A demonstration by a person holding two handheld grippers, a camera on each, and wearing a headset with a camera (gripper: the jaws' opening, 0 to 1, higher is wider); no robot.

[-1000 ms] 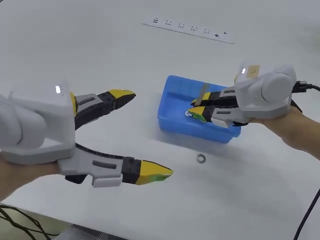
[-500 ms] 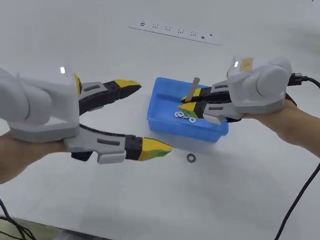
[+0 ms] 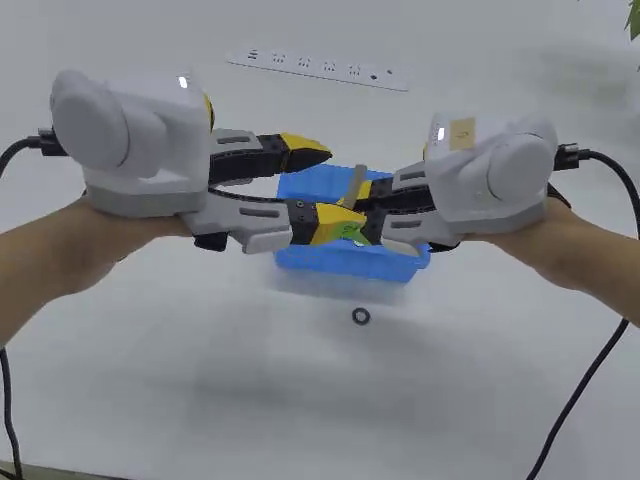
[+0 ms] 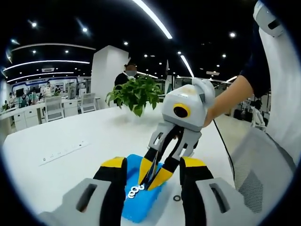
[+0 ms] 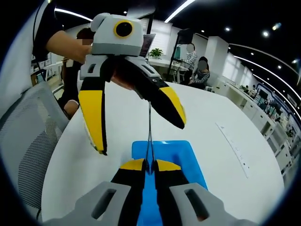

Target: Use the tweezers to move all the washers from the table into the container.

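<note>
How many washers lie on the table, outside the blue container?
1. The washer lies on the white table, in front of the blue container and apart from it. A cluster of washers lies inside the container. More may be hidden.

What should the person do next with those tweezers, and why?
Probably lower the tweezers, clamped in the right tool, toward the washer lying on the table just in front of the blue container; other washers already sit inside it.

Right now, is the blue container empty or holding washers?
Holding some: a few washers lie inside the container, left gripper view. One washer sits on the table.
</note>
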